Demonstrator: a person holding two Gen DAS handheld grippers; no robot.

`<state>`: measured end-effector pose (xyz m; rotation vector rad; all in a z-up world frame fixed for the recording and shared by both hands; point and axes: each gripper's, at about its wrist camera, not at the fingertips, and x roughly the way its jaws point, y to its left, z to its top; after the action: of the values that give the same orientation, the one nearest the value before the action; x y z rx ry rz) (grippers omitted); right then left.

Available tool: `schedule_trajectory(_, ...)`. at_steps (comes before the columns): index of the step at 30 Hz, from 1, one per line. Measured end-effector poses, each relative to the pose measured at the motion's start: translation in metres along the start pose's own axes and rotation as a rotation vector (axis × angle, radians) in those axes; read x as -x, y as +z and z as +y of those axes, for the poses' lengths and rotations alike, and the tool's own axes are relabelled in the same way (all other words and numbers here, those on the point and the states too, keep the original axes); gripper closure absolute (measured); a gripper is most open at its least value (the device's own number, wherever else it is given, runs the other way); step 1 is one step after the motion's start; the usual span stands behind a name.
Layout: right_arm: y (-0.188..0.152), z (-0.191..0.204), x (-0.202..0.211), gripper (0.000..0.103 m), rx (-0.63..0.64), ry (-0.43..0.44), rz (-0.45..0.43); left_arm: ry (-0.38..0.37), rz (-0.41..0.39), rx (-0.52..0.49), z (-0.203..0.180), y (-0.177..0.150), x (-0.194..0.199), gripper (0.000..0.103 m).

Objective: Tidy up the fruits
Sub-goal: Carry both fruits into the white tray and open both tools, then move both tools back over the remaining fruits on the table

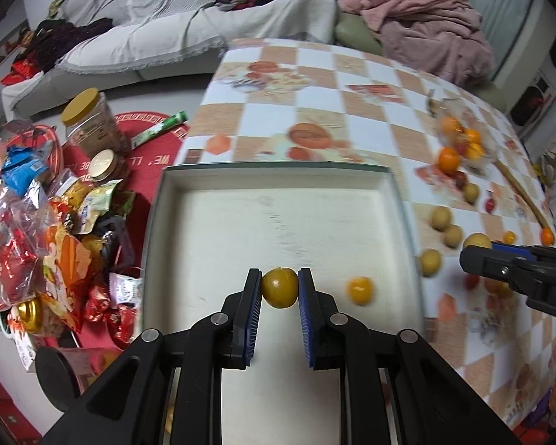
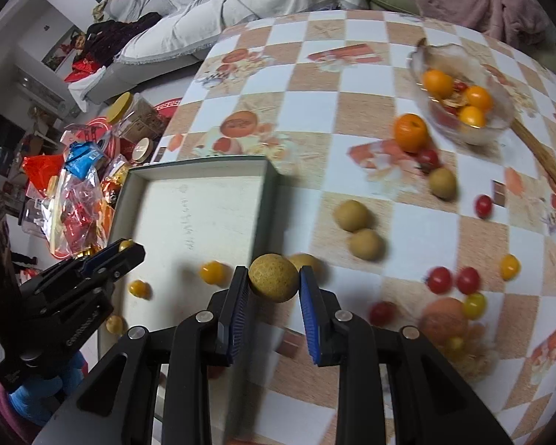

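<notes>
Left tool (image 1: 280, 289) clenched on small yellow fruit (image 1: 280, 287) over tray (image 1: 278, 170); right tool (image 2: 274, 283) grasping tan longan (image 2: 273, 277).

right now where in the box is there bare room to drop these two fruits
Most of the box floor is bare: the whole far half up to the back wall, and the middle. Only the near edge is taken, by small yellow fruits. Outside its right wall the tablecloth is crowded with round tan fruits and cherry tomatoes.
</notes>
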<state>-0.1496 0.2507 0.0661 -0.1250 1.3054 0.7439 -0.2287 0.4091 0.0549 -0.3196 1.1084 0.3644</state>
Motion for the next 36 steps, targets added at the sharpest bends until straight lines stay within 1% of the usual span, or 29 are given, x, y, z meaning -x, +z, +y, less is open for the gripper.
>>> schedule_trajectory(6,0.016,0.028,-0.029,0.073,0.033,-0.001,0.032,0.023,0.029,0.004,0.022,0.012,-0.025,0.082)
schedule_trajectory(13,0.031,0.041,-0.058,0.073,0.045,-0.020,0.063,0.038,0.069,0.006,0.031,0.016,-0.046,0.082)
schedule_trajectory(17,0.036,0.045,-0.070,0.073,0.054,-0.034,0.074,0.042,0.087,-0.006,0.032,0.016,-0.052,0.082)
schedule_trajectory(24,0.035,0.052,-0.088,0.073,0.087,-0.082,0.094,0.054,0.084,-0.031,0.029,0.017,-0.053,0.082)
schedule_trajectory(26,0.035,0.054,-0.089,0.071,0.108,-0.094,0.095,0.063,0.089,-0.033,0.029,0.017,-0.055,0.082)
schedule_trajectory(28,0.036,0.056,-0.090,0.064,0.124,-0.087,0.098,0.063,0.088,-0.031,0.029,0.017,-0.055,0.082)
schedule_trajectory(29,0.036,0.057,-0.090,0.063,0.128,-0.086,0.098,0.063,0.088,-0.030,0.030,0.017,-0.055,0.081)
schedule_trajectory(30,0.036,0.058,-0.089,0.060,0.132,-0.088,0.099,0.067,0.088,-0.030,0.030,0.017,-0.055,0.078)
schedule_trajectory(31,0.036,0.058,-0.088,0.056,0.133,-0.088,0.099,0.080,0.088,-0.030,0.031,0.018,-0.054,0.069)
schedule_trajectory(32,0.036,0.059,-0.087,0.054,0.131,-0.080,0.097,0.083,0.089,-0.028,0.032,0.018,-0.055,0.058)
schedule_trajectory(33,0.036,0.060,-0.085,0.051,0.129,-0.073,0.093,0.084,0.086,-0.021,0.033,0.018,-0.054,0.039)
schedule_trajectory(34,0.036,0.060,-0.082,0.048,0.129,-0.073,0.085,0.088,0.066,-0.010,0.035,0.018,-0.050,0.037)
schedule_trajectory(35,0.036,0.060,-0.078,0.047,0.131,-0.067,0.079,0.075,0.060,-0.006,0.036,0.018,-0.049,0.037)
schedule_trajectory(36,0.035,0.061,-0.072,0.041,0.134,-0.059,0.068,0.073,0.057,-0.004,0.036,0.017,-0.047,0.037)
